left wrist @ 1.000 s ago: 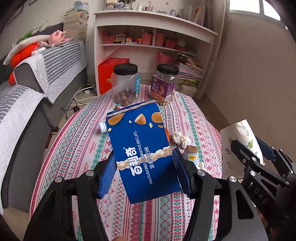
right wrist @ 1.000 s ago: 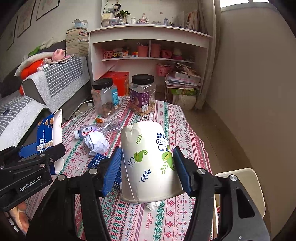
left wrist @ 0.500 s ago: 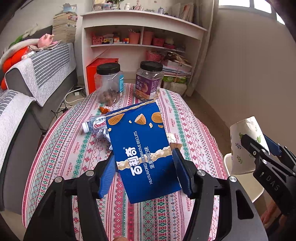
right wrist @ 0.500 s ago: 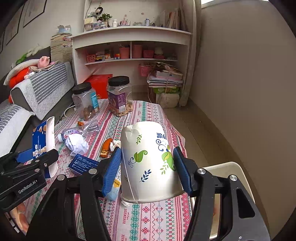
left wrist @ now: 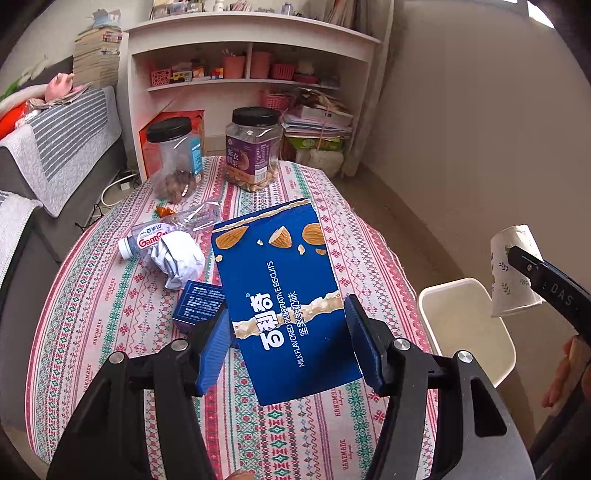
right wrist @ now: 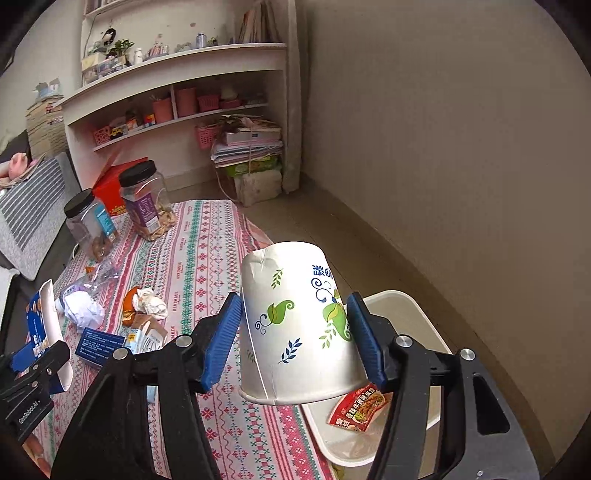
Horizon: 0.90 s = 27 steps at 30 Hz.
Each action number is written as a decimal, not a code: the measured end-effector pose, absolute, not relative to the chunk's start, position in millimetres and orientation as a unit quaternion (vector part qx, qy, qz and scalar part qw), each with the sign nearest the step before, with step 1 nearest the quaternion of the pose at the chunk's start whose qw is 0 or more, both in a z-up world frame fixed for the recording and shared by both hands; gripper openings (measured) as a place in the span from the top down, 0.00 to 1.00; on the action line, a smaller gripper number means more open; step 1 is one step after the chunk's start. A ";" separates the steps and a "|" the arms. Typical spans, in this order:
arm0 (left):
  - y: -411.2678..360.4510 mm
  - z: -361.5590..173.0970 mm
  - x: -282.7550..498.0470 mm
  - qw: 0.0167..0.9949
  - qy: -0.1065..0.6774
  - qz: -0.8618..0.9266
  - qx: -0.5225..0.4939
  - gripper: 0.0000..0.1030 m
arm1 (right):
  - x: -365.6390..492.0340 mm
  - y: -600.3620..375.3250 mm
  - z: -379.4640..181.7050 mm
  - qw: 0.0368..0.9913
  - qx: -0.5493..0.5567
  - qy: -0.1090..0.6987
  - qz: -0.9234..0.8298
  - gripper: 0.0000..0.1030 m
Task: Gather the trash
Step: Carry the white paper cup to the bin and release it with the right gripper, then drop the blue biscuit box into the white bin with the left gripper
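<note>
Two tools, trash between pads.

Soft daylight, fairly even, no harsh glare. Brightest patch at a window top right of left wrist view. Weak shadows under shelf boards and below gripper bodies. Strong fisheye bend, dark vignette in all corners. Slight motion softness on far clutter; near box print sharp. Right wall flat, dull beige.
</note>
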<state>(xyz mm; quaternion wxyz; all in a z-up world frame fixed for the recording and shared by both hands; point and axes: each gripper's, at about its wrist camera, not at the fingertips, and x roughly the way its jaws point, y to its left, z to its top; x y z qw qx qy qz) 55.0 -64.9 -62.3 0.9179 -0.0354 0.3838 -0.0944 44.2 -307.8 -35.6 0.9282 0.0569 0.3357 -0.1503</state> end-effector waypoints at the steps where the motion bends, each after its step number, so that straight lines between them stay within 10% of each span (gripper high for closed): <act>1: -71.7 -63.4 54.7 0.917 0.385 -0.100 -0.032 0.43 | 43.6 -315.6 -36.0 0.925 0.062 0.337 -0.162 0.43; 10: -152.4 -73.6 50.7 0.902 0.399 -0.164 0.012 0.43 | 14.1 -374.7 -30.7 0.912 0.089 0.316 -0.247 0.18; 27: -289.9 -74.2 57.1 0.856 0.430 -0.288 0.023 0.39 | -28.7 -446.1 -13.4 0.892 0.172 0.276 -0.314 0.12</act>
